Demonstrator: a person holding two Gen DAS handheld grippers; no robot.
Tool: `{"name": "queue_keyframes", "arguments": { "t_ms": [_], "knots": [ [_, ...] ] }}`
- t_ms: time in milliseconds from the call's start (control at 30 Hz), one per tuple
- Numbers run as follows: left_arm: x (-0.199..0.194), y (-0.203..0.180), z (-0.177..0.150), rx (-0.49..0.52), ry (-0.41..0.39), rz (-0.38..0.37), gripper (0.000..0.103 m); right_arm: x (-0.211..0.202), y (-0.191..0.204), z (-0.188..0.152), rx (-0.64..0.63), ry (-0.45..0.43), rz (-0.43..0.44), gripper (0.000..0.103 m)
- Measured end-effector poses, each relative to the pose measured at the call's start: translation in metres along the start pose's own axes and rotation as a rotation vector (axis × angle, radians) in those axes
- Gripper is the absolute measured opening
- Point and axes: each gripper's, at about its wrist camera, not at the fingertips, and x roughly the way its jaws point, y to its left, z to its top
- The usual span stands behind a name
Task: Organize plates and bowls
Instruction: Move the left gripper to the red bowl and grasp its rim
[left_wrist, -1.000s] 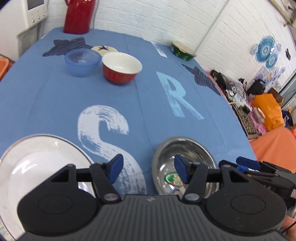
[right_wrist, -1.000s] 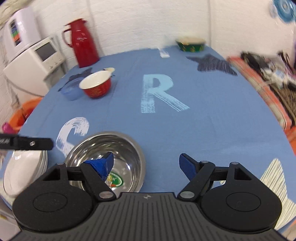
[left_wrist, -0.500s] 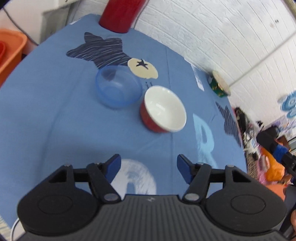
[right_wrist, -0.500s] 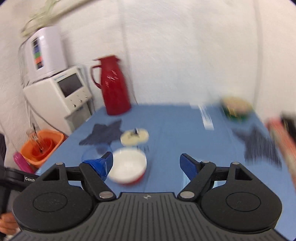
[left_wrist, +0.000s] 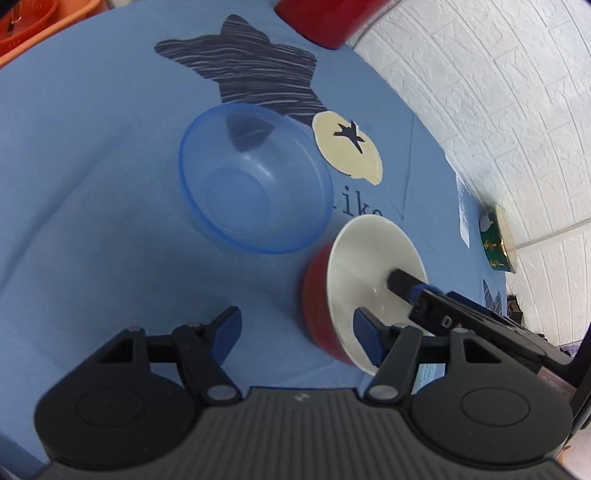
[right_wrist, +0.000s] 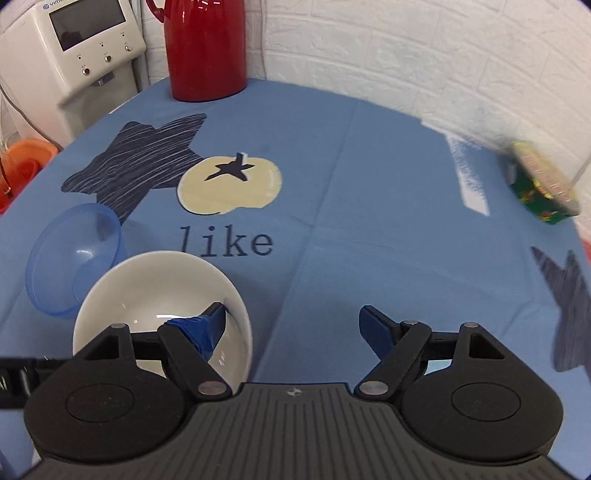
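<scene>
Both tools are gaping wide: the right tool (right_wrist: 291, 326) is straddling the red bowl's (right_wrist: 155, 291) rim near the printed "like" (right_wrist: 227, 242); the left tool (left_wrist: 295, 332) is hovering beside it.

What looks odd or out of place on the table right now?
The red bowl is tipped on its side, white inside facing the right gripper, whose left finger reaches inside. The blue bowl beside it sits upright. Nothing spilled.

Three bowls and one flask are sitting on the table.
One clear blue bowl (left_wrist: 255, 181), one red bowl (left_wrist: 354, 295) with a white inside and one green patterned bowl (right_wrist: 543, 192) are showing, alongside one red flask (right_wrist: 205, 48).
</scene>
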Motion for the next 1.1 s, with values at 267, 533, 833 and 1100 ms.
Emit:
{"name": "queue_keyframes", "arguments": {
  "t_ms": [267,533,833,1100],
  "knots": [
    [0.004,-0.008,0.004,0.03,0.017,0.044,0.065,0.013,0.013,-0.002,-0.003,-0.008,0.072,0.066],
    [0.004,-0.006,0.001,0.029,0.02,0.039,0.065,0.016,0.002,-0.009,0.117,0.021,0.156,0.066],
    [0.003,-0.004,0.001,0.046,0.02,0.019,0.065,0.018,0.01,-0.007,0.084,0.033,0.112,0.068],
    [0.01,0.002,0.008,0.072,0.085,-0.06,0.015,0.007,0.005,-0.018,0.144,-0.001,0.28,0.023]
  ]
}}
